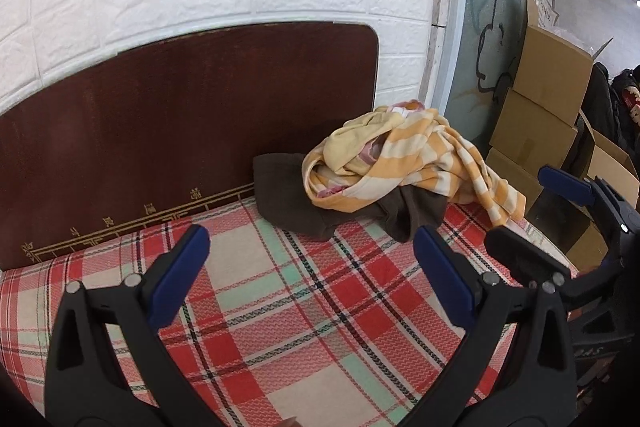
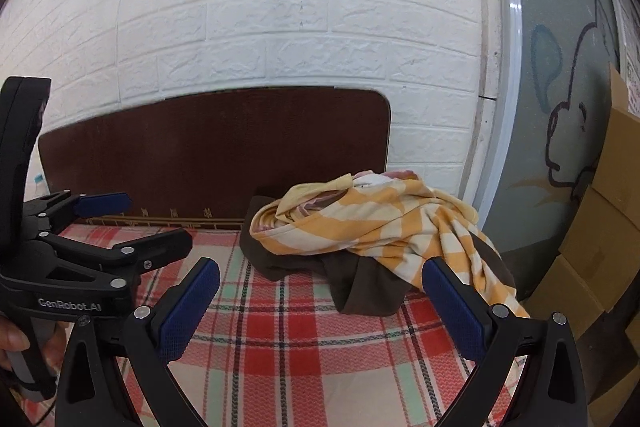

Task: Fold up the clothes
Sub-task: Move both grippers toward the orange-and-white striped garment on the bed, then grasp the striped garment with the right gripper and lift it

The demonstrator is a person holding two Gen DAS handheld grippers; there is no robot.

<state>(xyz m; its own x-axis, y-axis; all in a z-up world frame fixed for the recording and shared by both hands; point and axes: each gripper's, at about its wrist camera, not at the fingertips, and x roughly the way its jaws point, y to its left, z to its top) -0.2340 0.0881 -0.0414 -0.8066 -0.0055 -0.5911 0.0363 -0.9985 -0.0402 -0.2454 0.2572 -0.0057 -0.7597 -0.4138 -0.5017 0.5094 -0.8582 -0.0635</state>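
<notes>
Two garments lie heaped together ahead of both pairs of jaws: a striped shirt (image 1: 416, 155) (image 2: 384, 223) in yellow-orange and cream, bunched on top of a brown garment (image 1: 304, 203) (image 2: 360, 283). A third, pinkish piece may be tucked inside the shirt, but it is too crumpled to tell. The heap's long axis runs across both views, from the brown edge on the left to a striped tail trailing down toward the right. It sits on the plaid sheet (image 1: 280, 307) (image 2: 304, 347), against the dark headboard (image 1: 180, 127) (image 2: 224, 151), at the bed's right edge. The left gripper (image 1: 312, 263) (image 2: 124, 223) has its jaws wide and empty, with the heap beyond and to the right of them. The right gripper (image 2: 320, 295) (image 1: 532, 203) is also spread wide and holds nothing; the brown hem lies just past its gap, and the striped tail is beside its right finger. A hand (image 2: 12, 343) grasps the left gripper's handle. Three stacked boxes (image 1: 540, 107) (image 2: 600, 227) stand to the right, off the bed.
</notes>
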